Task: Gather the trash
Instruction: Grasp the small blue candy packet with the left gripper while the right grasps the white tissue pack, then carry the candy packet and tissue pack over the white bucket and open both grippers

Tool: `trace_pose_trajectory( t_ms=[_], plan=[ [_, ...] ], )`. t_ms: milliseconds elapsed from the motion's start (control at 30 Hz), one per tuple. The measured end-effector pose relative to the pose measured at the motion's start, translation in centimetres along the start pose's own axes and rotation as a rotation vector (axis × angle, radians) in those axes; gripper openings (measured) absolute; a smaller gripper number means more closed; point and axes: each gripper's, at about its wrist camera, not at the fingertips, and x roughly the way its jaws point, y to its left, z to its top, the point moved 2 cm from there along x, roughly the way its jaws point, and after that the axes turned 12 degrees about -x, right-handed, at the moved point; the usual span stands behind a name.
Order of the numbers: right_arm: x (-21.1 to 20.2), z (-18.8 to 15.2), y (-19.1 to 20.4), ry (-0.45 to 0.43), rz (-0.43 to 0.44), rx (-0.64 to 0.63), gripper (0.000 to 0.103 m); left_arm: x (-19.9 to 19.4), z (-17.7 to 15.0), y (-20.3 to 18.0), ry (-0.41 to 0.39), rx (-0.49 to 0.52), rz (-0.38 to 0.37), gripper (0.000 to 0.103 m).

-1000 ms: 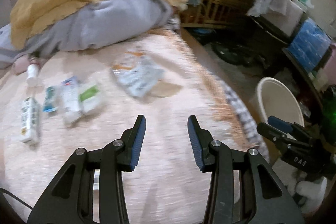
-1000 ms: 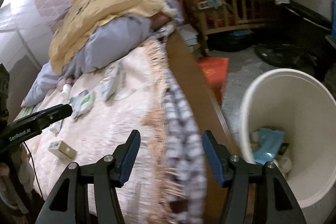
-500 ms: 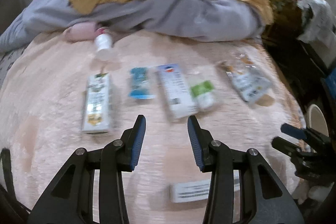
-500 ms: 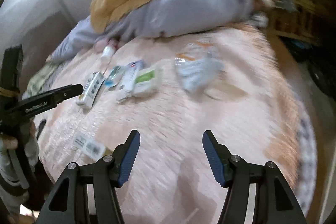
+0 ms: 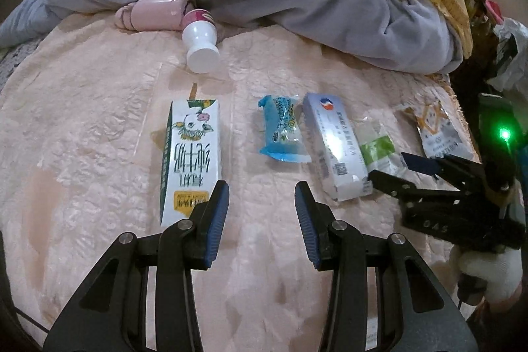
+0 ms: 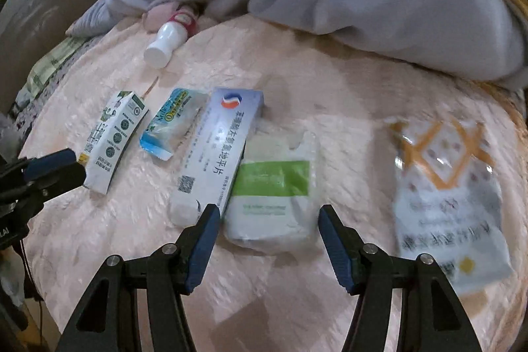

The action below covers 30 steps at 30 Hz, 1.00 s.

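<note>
Now spread, gripping nothing: left gripper beside milk carton; right gripper at green-labelled packet, perhaps tissues, mid-bedspread.

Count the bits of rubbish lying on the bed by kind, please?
Cartons and boxes: 2, the milk carton and pill box.
Wrappers and packets: 3, blue wrapper, green packet, orange packet.
Bottles: 1, white bottle.
Total: 6.
</note>
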Motion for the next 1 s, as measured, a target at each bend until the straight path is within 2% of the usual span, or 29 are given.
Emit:
trace_pose_trajectory(
  t_ms=[100, 200, 300, 367, 400, 433, 467, 500, 600, 700, 733, 800, 1000],
  plan=[
    [1.0, 0.8, 0.1, 0.004, -0.032, -0.021, 0.060, 1.2, 0.8, -0.6, 0.008, 0.005, -0.008, 0.039],
    [1.2, 1.1, -0.4, -0.006, -0.001, 0.012, 0.060, 2.1, 1.6, -1.4, 0.013, -0.007, -0.017, 0.040],
    [1.1, 1.4, -0.8, -0.029, 0.028, 0.038, 0.075, 2.9, 2.2, -2.3, 0.013, 0.003, -0.005, 0.040],
    [1.8, 1.5, -0.5, -0.014, 0.010, 0.018, 0.075, 3.7, 2.5, -2.6, 0.014, 0.003, 0.015, 0.040],
    [1.9, 1.4, -0.3, -0.016, -0.006, 0.003, 0.073, 4.2, 2.7, -2.6, 0.016, -0.002, 0.026, 0.040],
    [1.8, 1.4, -0.1, -0.029, -0.033, -0.011, 0.061, 4.7, 2.9, -2.7, 0.020, -0.009, 0.034, 0.040],
    [1.6, 1.2, -0.1, -0.038, -0.059, -0.020, 0.053, 5.1, 3.1, -2.7, 0.024, -0.014, 0.039, 0.040],
    [1.3, 1.0, -0.1, -0.045, -0.070, -0.026, 0.050, 5.6, 3.3, -2.6, 0.027, -0.019, 0.043, 0.040],
    [0.2, -0.1, -0.7, -0.068, -0.047, -0.009, 0.048, 6.9, 3.9, -2.5, 0.026, -0.032, 0.055, 0.039],
    [-1.7, -1.4, -1.2, -0.108, -0.026, 0.017, 0.047, 8.2, 4.4, -2.4, 0.037, -0.055, 0.036, 0.039],
    [-2.3, -1.8, -1.2, -0.124, -0.010, 0.027, 0.047, 8.4, 4.5, -2.1, 0.045, -0.073, 0.025, 0.032],
    [-3.5, -2.7, -1.2, -0.148, 0.011, 0.034, 0.047, 8.5, 4.5, -1.7, 0.053, -0.096, -0.002, 0.029],
    [-6.8, -5.6, -0.1, -0.196, 0.034, 0.055, 0.047, 3.7, 2.8, -1.3, -0.009, -0.067, -0.076, 0.028]
  ],
)
